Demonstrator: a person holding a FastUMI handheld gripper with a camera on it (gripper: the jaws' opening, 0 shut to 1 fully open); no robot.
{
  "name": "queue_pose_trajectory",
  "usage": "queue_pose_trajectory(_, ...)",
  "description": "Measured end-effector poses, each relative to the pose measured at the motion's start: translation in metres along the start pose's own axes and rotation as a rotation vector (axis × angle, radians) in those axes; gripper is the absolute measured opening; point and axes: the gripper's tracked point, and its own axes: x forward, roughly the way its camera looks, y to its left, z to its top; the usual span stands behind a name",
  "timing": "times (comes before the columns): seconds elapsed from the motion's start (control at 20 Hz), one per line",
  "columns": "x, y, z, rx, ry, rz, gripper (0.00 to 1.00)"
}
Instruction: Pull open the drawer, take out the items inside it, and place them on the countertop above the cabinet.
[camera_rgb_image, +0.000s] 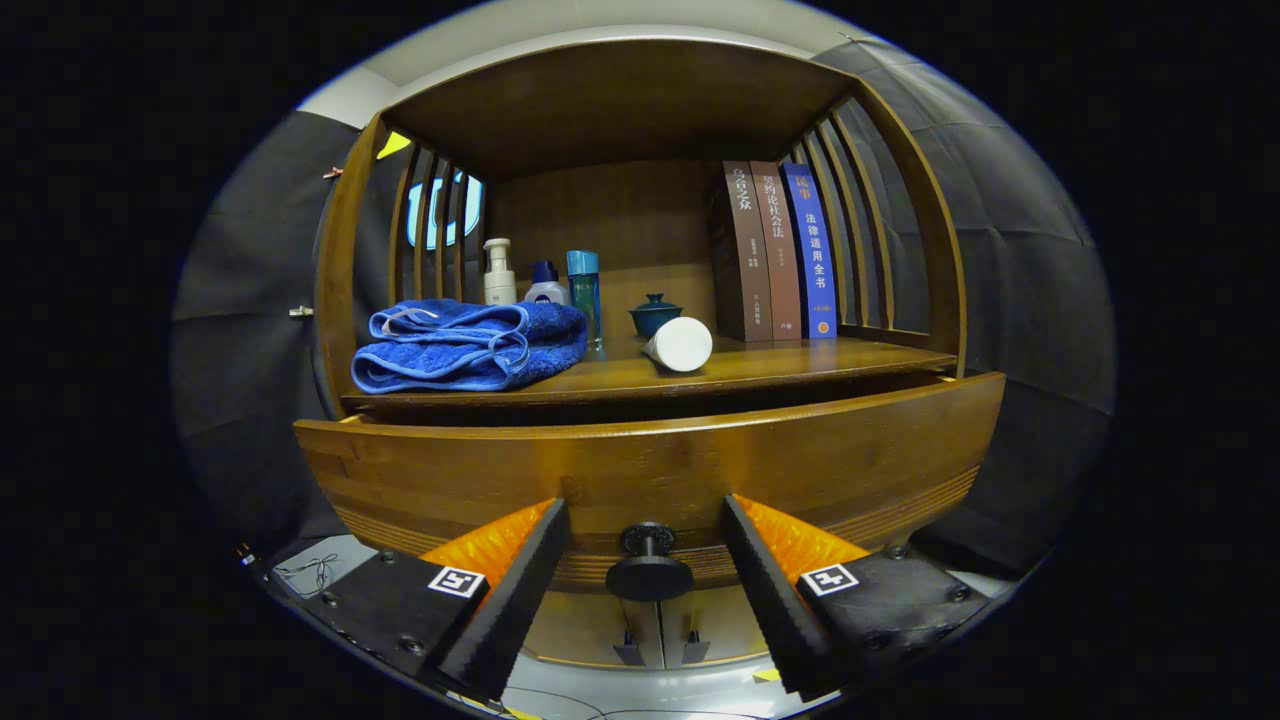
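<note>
The gripper (648, 590) is hovering with its fingers spread wide on either side of the small round black knob (649, 574), gripping nothing. The curved brown wooden drawer (650, 470) is sitting slightly pulled out under the bench (800, 362). Closing off-centre could let the knob slip, and the pull would fail.

Glossy brown wooden drawer (650, 470) with a black knob (649, 572). Above it, a royal-blue towel (468, 346) with paler blue edging; right of the towel a white tube (679, 344), a teal lidded cup (655, 313), two brown books (760, 252), one blue book (812, 252).
</note>
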Motion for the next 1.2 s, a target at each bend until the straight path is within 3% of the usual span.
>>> queue_pose_trajectory(0.3, 0.031, 0.0, 0.005, -0.005, 0.0, -0.002, 0.99)
queue_pose_trajectory(0.75, 0.033, -0.001, 0.004, -0.011, 0.021, -0.006, 0.99)
queue_pose_trajectory(0.95, 0.021, 0.003, 0.011, -0.044, 0.021, 0.013, 1.0)
queue_pose_trajectory(1.2, -0.022, 0.002, 0.028, 0.035, -0.003, 0.035, 1.0)
